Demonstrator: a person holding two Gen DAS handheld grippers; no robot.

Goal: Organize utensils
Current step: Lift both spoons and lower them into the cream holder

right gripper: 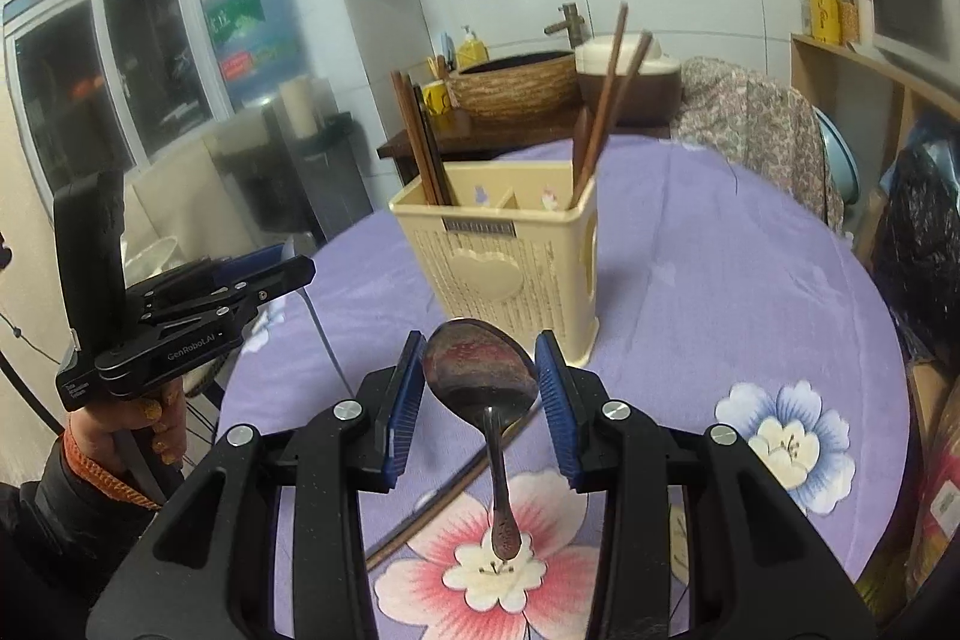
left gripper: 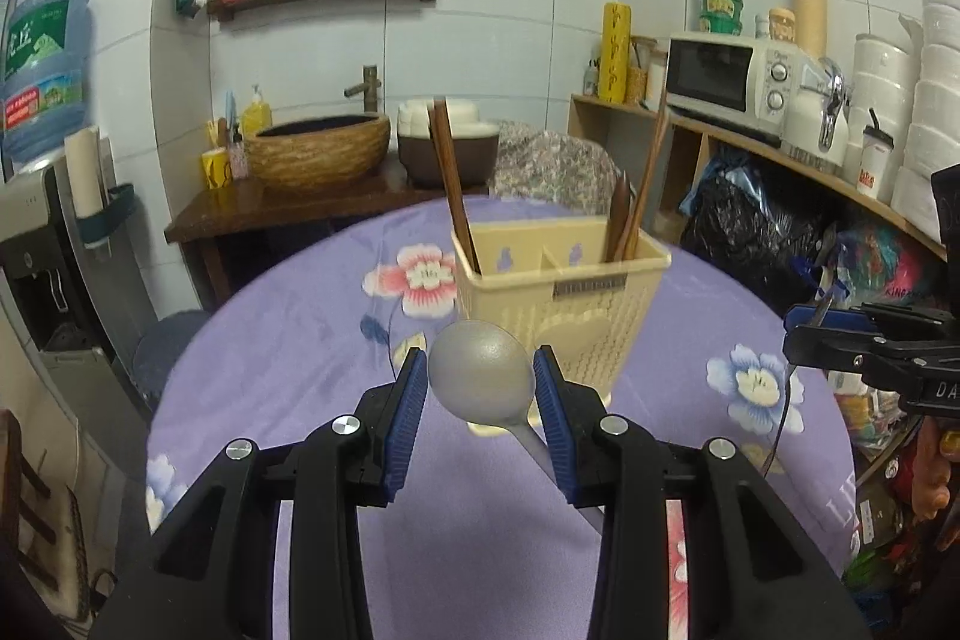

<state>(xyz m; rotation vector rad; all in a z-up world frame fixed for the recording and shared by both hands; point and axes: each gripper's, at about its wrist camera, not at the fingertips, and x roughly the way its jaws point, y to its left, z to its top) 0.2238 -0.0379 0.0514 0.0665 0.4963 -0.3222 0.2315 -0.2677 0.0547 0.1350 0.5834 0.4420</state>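
L gripper (left gripper: 481, 388) clamps a matte grey spoon (left gripper: 482, 377) by the bowl, back side up, pads touching both edges. R gripper (right gripper: 480, 382) same on a shiny metal spoon (right gripper: 478, 373), bowl face up, handle toward cam. Cream utensil holder (right gripper: 501, 256) at 12 o'clock w/ chopsticks (right gripper: 603, 112) in both compartments, on purple floral tablecloth (right gripper: 720, 280). Only R view shows L hand (right gripper: 129, 424) at 9.

Left tongs (left gripper: 481, 388), right tongs (right gripper: 480, 388): black frames, blue ribbed pads, silver screws, white "GenRobot.AI" lettering; dark sleeve (right gripper: 66, 496), orange cuff.
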